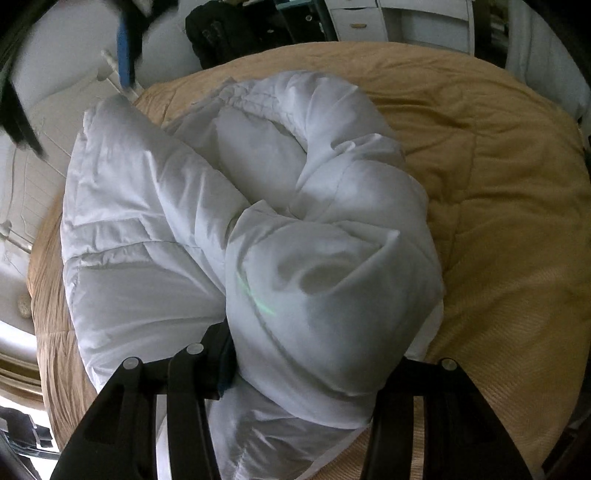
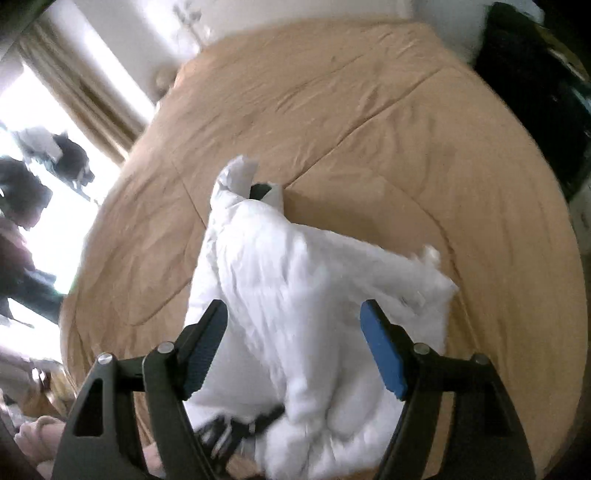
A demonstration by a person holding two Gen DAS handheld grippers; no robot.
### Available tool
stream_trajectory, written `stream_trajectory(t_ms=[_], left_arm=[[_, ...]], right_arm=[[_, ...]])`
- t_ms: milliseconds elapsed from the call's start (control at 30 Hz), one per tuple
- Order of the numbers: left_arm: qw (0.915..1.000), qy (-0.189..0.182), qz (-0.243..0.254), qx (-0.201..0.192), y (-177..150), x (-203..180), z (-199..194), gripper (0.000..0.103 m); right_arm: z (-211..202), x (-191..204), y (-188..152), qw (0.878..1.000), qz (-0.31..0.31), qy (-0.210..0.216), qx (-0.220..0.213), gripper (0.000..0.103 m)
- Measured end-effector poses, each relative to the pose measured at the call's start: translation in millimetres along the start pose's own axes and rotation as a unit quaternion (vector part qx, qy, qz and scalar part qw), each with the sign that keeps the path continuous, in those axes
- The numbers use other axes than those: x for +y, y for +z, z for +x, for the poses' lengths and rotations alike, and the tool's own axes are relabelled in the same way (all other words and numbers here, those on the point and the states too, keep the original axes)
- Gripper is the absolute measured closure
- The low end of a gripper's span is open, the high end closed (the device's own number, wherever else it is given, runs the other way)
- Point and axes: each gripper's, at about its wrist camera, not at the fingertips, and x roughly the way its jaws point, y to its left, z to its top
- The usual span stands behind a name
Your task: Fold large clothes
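The left gripper (image 1: 314,354), a black two-finger tool with a blue pad on its left finger, clamps a thick bunched fold of a white puffy quilted garment (image 1: 229,206); the padded fabric swells between both fingers and spills over the right one, hiding its pad. The cloth is smooth and faintly glossy, stitched into soft pillow-like panels, with a gathered elastic-looking hem at its far end. It lies crumpled and partly rolled in a long heap on a tan quilted bedspread (image 1: 498,192), whose surface is matte, finely ribbed near the lens and creased along stitched seams.

The right gripper (image 2: 295,347), black with blue rubbery pads (image 2: 384,354) on the inner faces of its fingers, hangs above the same white garment (image 2: 295,280) with its jaws spread wide and nothing pinched between them; the fabric shows in the gap below, clear of both pads. From this blurred view the garment tapers to a peaked end further up the tan bedspread (image 2: 369,110), with a small dark opening at that tip, and a dark strap-like part (image 2: 240,428) shows at its near edge, too smeared to identify.

Beyond the bed, a black bag (image 1: 221,33) sits on the floor beside white drawers (image 1: 362,22), and beige curtains (image 2: 85,85) hang by a bright window.
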Motion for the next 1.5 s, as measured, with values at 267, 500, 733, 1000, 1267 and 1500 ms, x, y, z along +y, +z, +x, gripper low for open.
stream_trajectory(t_ms=[267,500,733,1000,1267,1500], left_arm=[[0.9989,-0.039,0.019,-0.018,-12.0,17.7,-32.8,0.052],[0.9844,-0.163,-0.057,-0.035,-40.5,85.9,-126.5,0.049],[0.9732,-0.083,-0.207,-0.057,-11.8,239.3,-118.4,0.045],[0.9464,-0.131,-0.292,0.041,37.0,282.3,62.0,0.047],[0.9486,-0.118,-0.288,0.057,37.6,269.2,89.6,0.045],[0.948,-0.114,-0.291,0.061,42.3,262.6,100.9,0.045]], right_arm=[[114.4,-95.2,2.1,0.977,0.134,0.09,0.14,0.086],[130.4,-131.4,-24.1,0.963,0.198,0.126,0.134,0.088],[121.1,-134.1,-29.3,0.964,0.196,0.117,0.135,0.087],[117.5,-113.7,-31.0,0.973,0.19,0.071,0.111,0.083],[6.0,-52.9,-68.5,0.987,0.126,-0.091,-0.039,0.072],[-21.4,54.0,-166.2,0.983,0.036,-0.08,-0.159,0.072]])
